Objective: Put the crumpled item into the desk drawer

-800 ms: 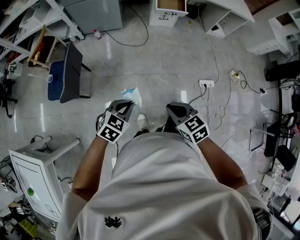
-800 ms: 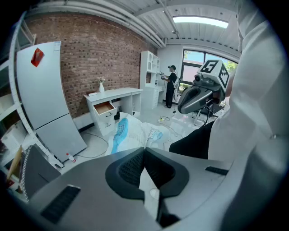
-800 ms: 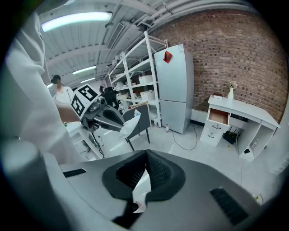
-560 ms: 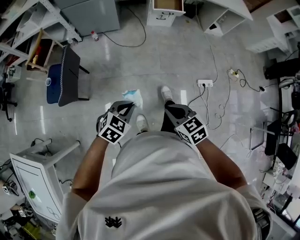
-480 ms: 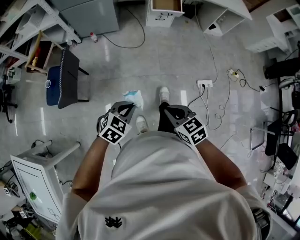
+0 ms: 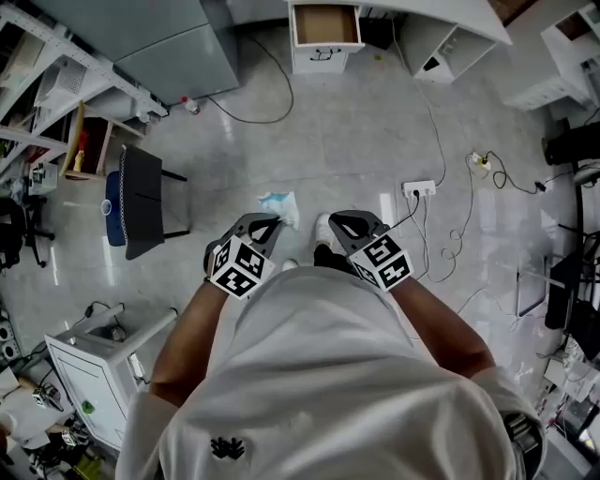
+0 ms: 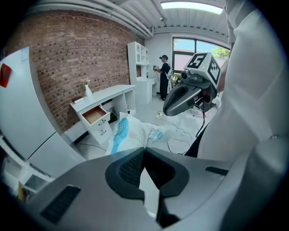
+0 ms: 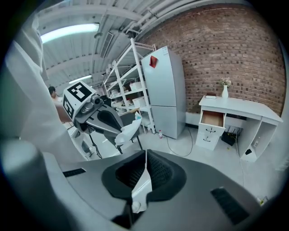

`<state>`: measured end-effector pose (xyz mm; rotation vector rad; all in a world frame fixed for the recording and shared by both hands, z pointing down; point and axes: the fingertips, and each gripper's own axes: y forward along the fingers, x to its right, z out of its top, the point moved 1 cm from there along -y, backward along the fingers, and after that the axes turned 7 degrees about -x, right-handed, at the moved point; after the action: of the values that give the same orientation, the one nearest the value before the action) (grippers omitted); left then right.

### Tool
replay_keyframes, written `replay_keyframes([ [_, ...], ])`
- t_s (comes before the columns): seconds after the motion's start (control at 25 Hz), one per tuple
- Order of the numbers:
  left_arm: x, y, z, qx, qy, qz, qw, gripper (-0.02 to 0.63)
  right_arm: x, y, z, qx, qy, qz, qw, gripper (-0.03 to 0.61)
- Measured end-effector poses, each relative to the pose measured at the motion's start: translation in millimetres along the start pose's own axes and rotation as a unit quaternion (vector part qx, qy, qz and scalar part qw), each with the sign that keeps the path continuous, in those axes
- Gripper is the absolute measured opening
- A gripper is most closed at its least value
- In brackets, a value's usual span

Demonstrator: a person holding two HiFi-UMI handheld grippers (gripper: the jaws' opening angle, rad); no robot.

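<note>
Left tongs (image 6: 268,225) clenched on the crumpled item (image 6: 279,206): a white wrapper with blue print, pinched by one end, the rest sticking out past the tips. Left gripper view agrees: jaws pressed together on it, bulk of the wrapper bunched up beyond them. The item hangs in the air over the floor (image 6: 356,122), in front of the person's torso, touching nothing but the tongs.

Right tongs (image 6: 339,223) also clenched, but on nothing. Right gripper view shows the pads meeting at the tips, with only a sliver of floor visible through the slot behind them. Both tongs are held side by side, near each other, not touching. A white shoe (image 6: 322,226) shows on the floor between them.

Drawer (image 6: 323,25) is pulled out, brown inner bottom showing. In the right gripper view it sits at the left end of the white surface (image 6: 450,14), which stands against the brick wall (image 8: 216,49). It is well apart from the item, roughly straight ahead across the floor. A small vase (image 8: 225,92) stands on the surface above the drawer.

Around:
- grey fridge (image 6: 173,37) left of the drawer
- dark-backed chair (image 6: 141,202) to the person's left
- power strip (image 6: 422,187) with cables on the floor to the right
- white cabinet (image 6: 94,370) at lower left in the head view
</note>
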<state>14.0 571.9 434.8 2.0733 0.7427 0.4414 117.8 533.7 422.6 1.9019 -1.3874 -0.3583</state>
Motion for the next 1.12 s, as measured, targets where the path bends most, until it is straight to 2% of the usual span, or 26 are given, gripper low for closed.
replay_keyframes([
  [0.12,-25.9,19.8,41.0,-0.003,0.005,0.007,1.0000,0.025,43.8,-3.1,16.5,0.008,-0.005,0.003,1.000,0.072],
  [0.28,-60.9,52.0,86.3,-0.010,0.008,0.009,0.9999,0.025,100.5,1.1,32.3,0.013,-0.002,0.013,1.000,0.072],
  [0.44,-89.6,80.6,120.9,-0.011,0.005,0.012,0.9999,0.025,149.3,9.5,41.2,0.010,0.008,0.017,1.000,0.069],
  [0.64,-132.1,104.4,150.4,-0.010,0.008,0.001,0.9999,0.025,189.7,29.4,62.3,0.007,0.023,0.019,1.000,0.061],
  [0.8,-190.6,128.9,167.3,0.000,0.024,-0.014,0.9996,0.025,227.8,61.6,93.0,0.001,0.032,0.001,0.999,0.061],
  [1.12,-334.4,161.3,218.0,0.023,0.073,-0.049,0.9958,0.025,300.2,112.5,196.0,-0.001,0.064,-0.055,0.996,0.060],
])
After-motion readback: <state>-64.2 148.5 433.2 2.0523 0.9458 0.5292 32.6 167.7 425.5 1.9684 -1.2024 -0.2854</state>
